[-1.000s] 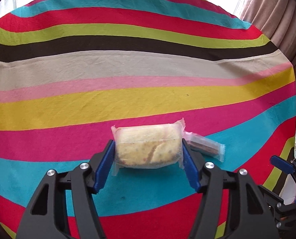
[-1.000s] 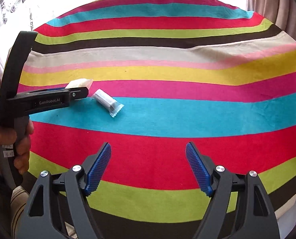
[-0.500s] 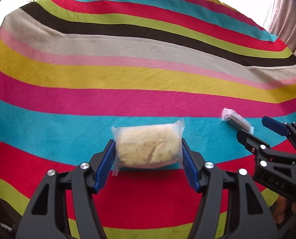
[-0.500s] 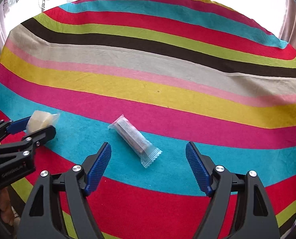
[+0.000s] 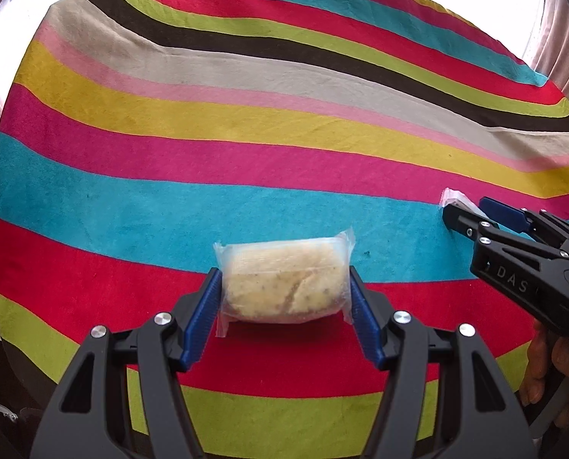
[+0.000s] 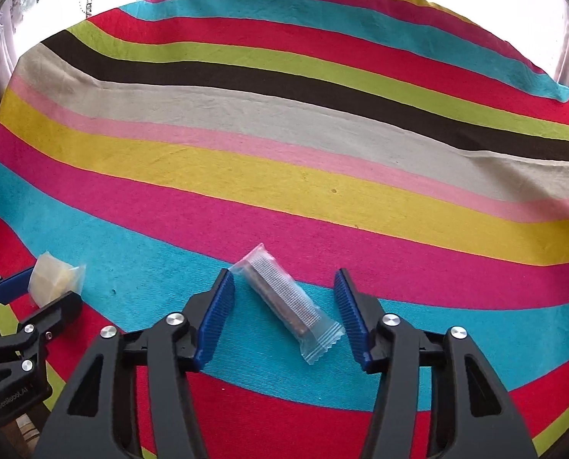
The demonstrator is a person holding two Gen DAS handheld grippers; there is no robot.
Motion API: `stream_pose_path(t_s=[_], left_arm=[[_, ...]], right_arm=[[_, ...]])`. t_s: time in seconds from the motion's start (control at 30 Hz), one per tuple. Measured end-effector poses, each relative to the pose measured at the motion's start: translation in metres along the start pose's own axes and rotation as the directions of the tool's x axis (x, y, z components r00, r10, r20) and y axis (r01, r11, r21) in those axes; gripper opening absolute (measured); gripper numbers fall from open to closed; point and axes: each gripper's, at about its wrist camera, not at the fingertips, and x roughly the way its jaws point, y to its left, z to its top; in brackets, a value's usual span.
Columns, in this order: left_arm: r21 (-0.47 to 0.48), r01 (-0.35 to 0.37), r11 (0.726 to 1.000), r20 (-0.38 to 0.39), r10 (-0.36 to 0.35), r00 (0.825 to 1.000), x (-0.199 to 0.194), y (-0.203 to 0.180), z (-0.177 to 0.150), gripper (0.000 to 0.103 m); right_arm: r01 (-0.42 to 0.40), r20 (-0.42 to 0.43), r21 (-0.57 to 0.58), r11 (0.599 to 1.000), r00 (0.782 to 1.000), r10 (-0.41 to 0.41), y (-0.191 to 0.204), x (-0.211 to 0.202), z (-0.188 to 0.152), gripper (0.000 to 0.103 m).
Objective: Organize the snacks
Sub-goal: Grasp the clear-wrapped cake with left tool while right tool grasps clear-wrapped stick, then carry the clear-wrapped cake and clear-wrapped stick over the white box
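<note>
A pale cake in a clear wrapper (image 5: 282,287) hangs just above the striped cloth (image 5: 246,114), with my left gripper (image 5: 284,271) shut on its two ends. The right wrist view shows this gripper (image 6: 35,298) and the cake (image 6: 52,281) at the far left. A slim dark bar in a clear wrapper (image 6: 284,300) lies slantwise on the turquoise stripe. My right gripper (image 6: 284,272) straddles it and its jaws are closing, the blue pads (image 6: 217,306) close to the wrapper ends without squeezing it. In the left wrist view the right gripper (image 5: 471,210) covers most of the bar (image 5: 452,196).
The striped cloth (image 6: 322,145) covers the whole work surface. Bright window light lies beyond its far edge and a pinkish curtain (image 5: 563,38) hangs at the right. A hand (image 5: 544,375) holds the right gripper's handle at the lower right.
My left gripper has carried the cake leftward, away from the bar. The right gripper has come over the bar, and its jaws have narrowed around it.
</note>
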Motion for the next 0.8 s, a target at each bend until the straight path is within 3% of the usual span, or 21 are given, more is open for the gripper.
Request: stream_pose_path(t_s=[0.13, 0.27, 0.8], left_arm=[[0.000, 0.000, 1.000, 0.000, 0.000, 1.000, 0.000, 0.000, -0.001, 0.064], [0.001, -0.007, 1.000, 0.002, 0.007, 1.000, -0.001, -0.004, -0.001, 0.064], [0.057, 0.021, 0.998, 0.018, -0.022, 1.000, -0.035, -0.045, -0.024, 0.063]], right_arm=[[-0.013, 0.005, -0.004, 1.000, 1.000, 0.013, 0.005, -0.003, -0.002, 0.035], [-0.012, 0.005, 0.001, 1.000, 1.000, 0.012, 0.002, -0.007, -0.006, 0.015], [0.034, -0.033, 0.115, 0.993, 0.999, -0.031, -0.032, -0.061, -0.068, 0.013]])
